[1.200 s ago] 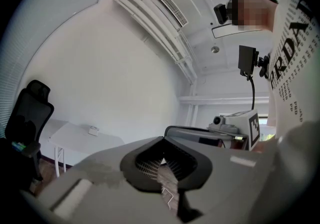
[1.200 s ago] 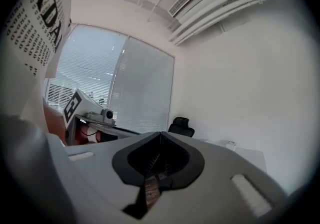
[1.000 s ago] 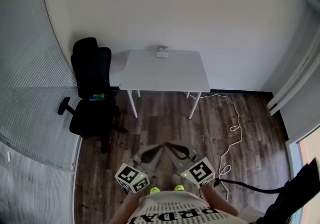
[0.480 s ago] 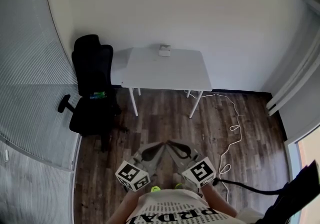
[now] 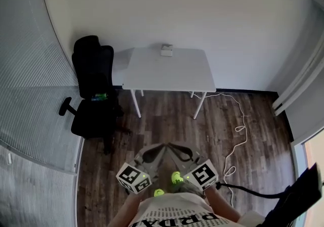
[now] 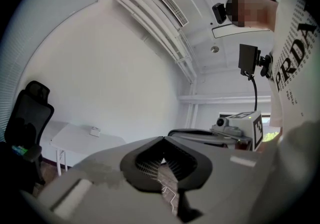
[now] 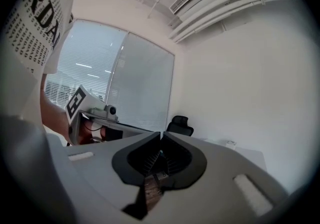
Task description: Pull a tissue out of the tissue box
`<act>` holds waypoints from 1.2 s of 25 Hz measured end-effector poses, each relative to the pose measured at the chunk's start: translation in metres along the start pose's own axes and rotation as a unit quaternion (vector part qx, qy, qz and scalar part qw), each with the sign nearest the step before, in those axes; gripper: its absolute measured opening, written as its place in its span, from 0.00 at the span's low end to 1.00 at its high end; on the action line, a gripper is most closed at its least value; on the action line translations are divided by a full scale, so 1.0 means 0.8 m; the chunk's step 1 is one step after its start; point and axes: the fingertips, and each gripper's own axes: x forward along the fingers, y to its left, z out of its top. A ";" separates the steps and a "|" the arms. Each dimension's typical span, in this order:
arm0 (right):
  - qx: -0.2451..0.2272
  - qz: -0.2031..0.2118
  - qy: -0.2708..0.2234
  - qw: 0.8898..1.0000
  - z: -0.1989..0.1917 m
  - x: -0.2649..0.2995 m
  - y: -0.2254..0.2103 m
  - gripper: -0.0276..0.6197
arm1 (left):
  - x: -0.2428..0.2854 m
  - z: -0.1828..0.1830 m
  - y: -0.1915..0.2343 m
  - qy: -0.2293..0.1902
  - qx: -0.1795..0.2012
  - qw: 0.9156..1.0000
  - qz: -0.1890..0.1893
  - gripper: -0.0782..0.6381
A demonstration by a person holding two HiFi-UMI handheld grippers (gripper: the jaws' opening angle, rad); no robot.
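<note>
A small white tissue box (image 5: 166, 50) sits at the far edge of a white table (image 5: 172, 77), against the wall and well away from me. It also shows small in the left gripper view (image 6: 94, 131) and the right gripper view (image 7: 230, 143). I hold both grippers close to my body, above the wooden floor. My left gripper (image 5: 163, 146) and right gripper (image 5: 170, 145) point toward the table, tips nearly meeting. In each gripper view the jaws are closed tip to tip, with nothing between them.
A black office chair (image 5: 93, 89) stands left of the table. A white cable (image 5: 238, 132) snakes over the floor to the right, and a black cable (image 5: 253, 191) lies near my right side. Slatted blinds (image 5: 25, 94) line the left.
One of my yellow-green shoes has stepped forward under the grippers. The head view has shifted slightly. Both grippers keep their places and stay shut.
</note>
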 end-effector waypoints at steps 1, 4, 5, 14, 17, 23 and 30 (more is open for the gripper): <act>0.003 0.002 -0.002 1.000 -0.002 -0.001 -0.008 0.06 | 0.007 0.000 0.001 0.001 0.000 1.000 0.003 0.10; 0.017 0.009 -0.003 1.000 -0.011 0.003 -0.032 0.06 | 0.027 0.002 0.007 0.007 0.011 1.000 0.012 0.10; 0.020 0.011 -0.003 1.000 -0.014 0.004 -0.041 0.06 | 0.035 0.001 0.011 0.011 0.013 1.000 0.014 0.10; 0.025 0.023 0.002 0.999 -0.030 0.009 -0.132 0.06 | 0.120 -0.003 0.038 0.016 0.010 1.000 0.025 0.10; 0.026 0.030 0.003 0.999 -0.035 0.010 -0.159 0.06 | 0.148 -0.002 0.045 0.014 0.008 0.999 0.030 0.10; 0.023 0.043 0.013 0.999 -0.052 0.014 -0.197 0.06 | 0.186 -0.007 0.063 0.005 0.002 0.999 0.043 0.10; 0.018 0.047 0.015 0.999 -0.062 0.016 -0.229 0.06 | 0.217 -0.013 0.077 -0.002 0.000 0.999 0.048 0.10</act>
